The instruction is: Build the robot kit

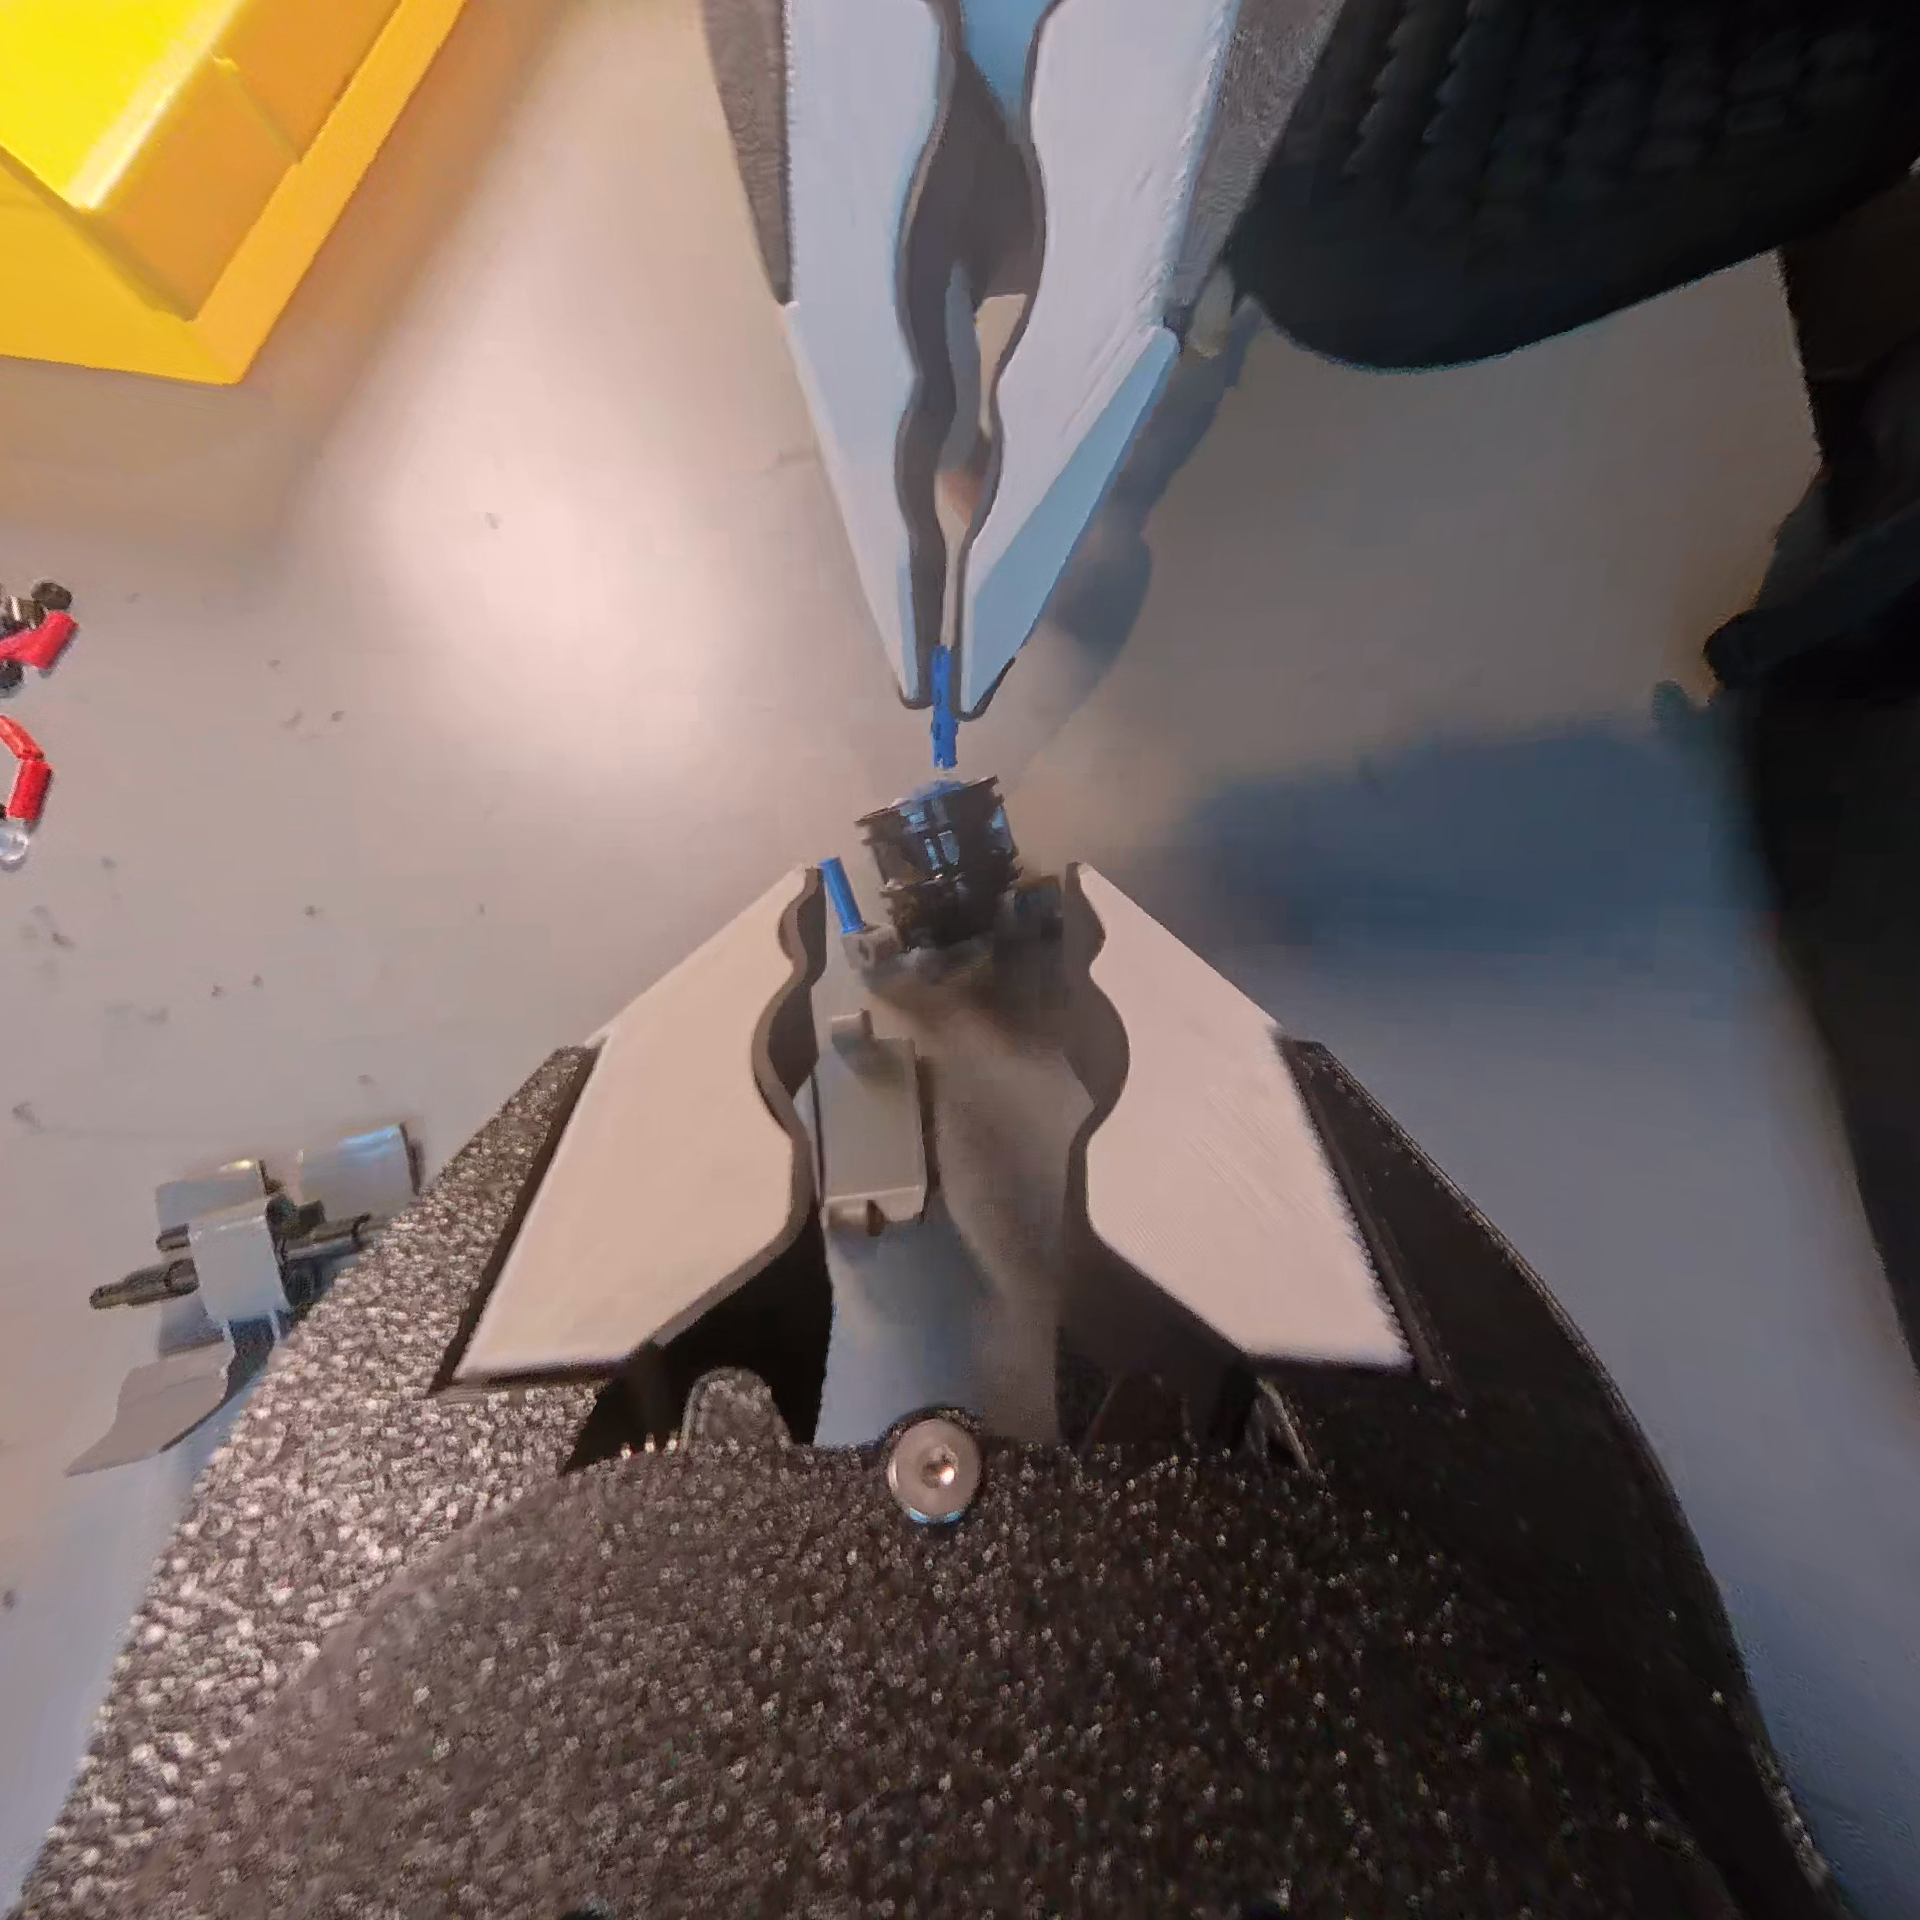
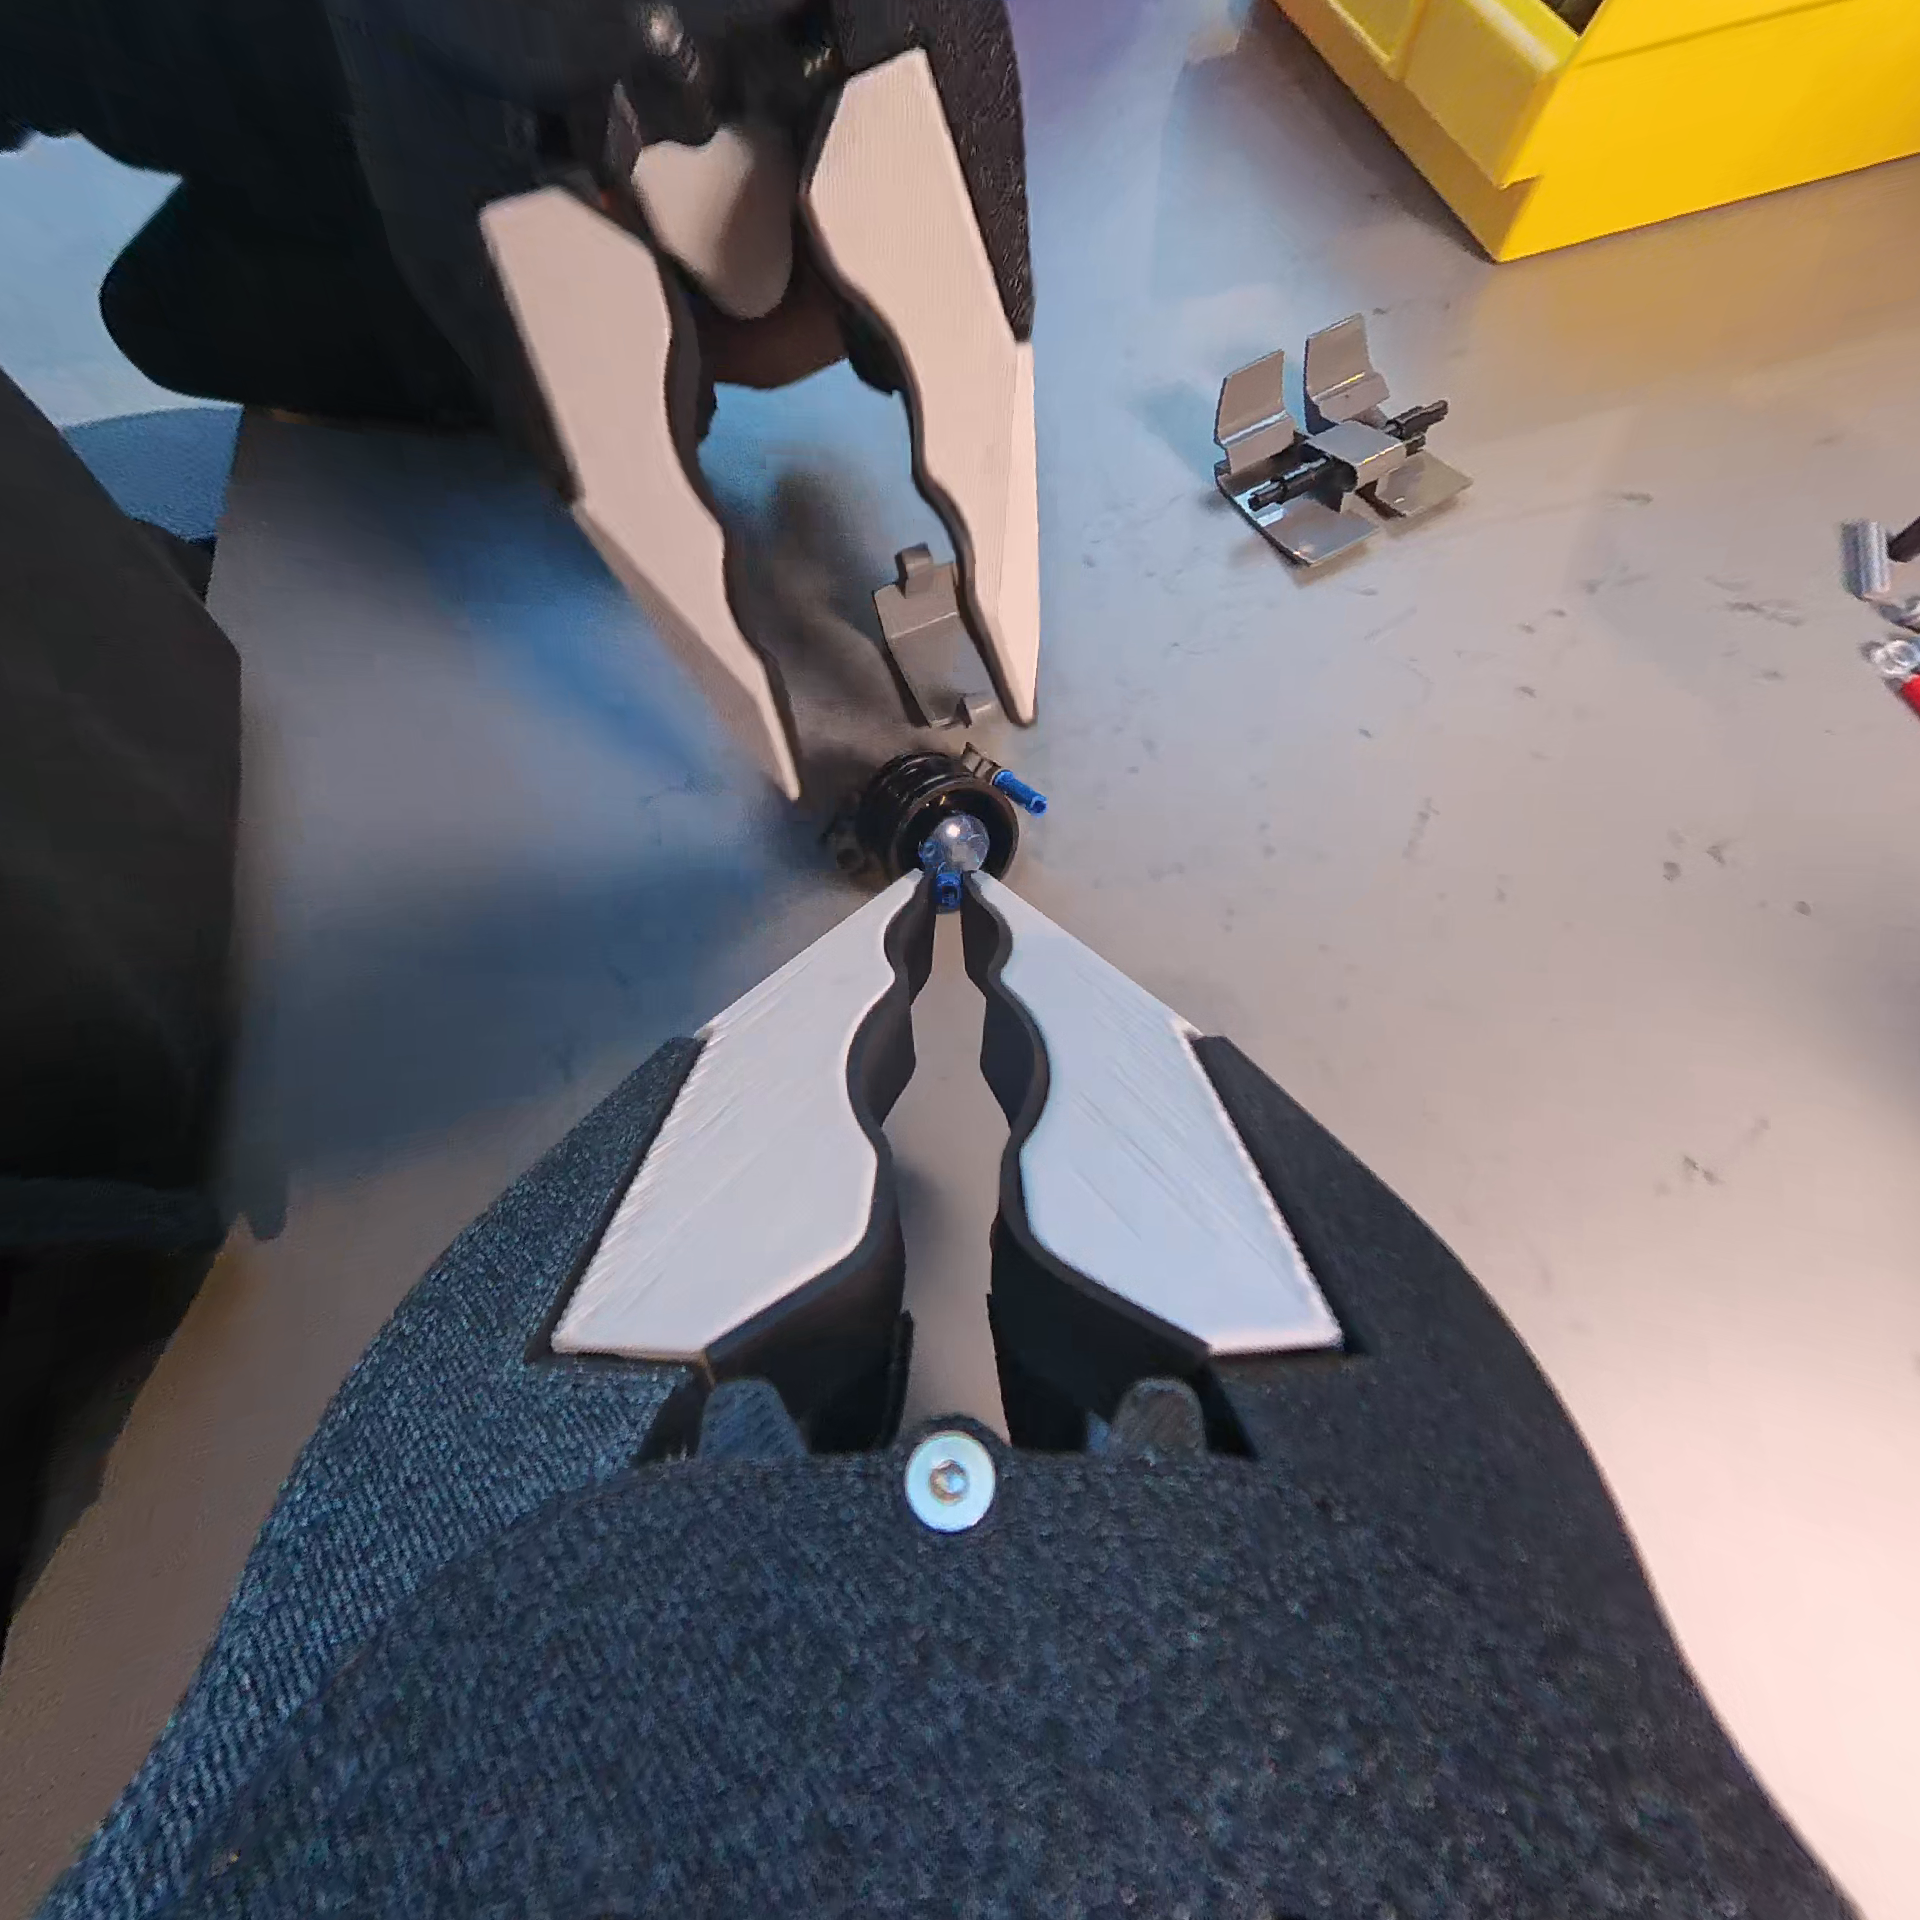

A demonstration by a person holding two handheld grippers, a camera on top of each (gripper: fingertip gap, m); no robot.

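The grey table point(image 2: 1455, 935) carries everything. At its far edge stands a yellow bin point(image 2: 1621, 114), well apart from the work. Nearer lies a grey clip assembly point(image 2: 1340, 457) with a black rod through it, and some red parts point(image 1: 26, 707) lie at the side.

The left gripper point(image 1: 940, 883) has its fingers wide apart, one on each side of a small black wheel part point(image 1: 940, 873), so the part sits between them and cannot roll away. Whether the fingers really touch it is hard to tell, because this area is blurred. A grey flat piece point(image 2: 930, 649) lies just behind, beside one finger.

The right gripper point(image 2: 943, 888) has its fingers narrow and pinches a small blue pin point(image 2: 943, 888) at the very tips, directly at the centre of the wheel part. A second blue pin point(image 2: 1023, 802) sticks out from the side of the part.
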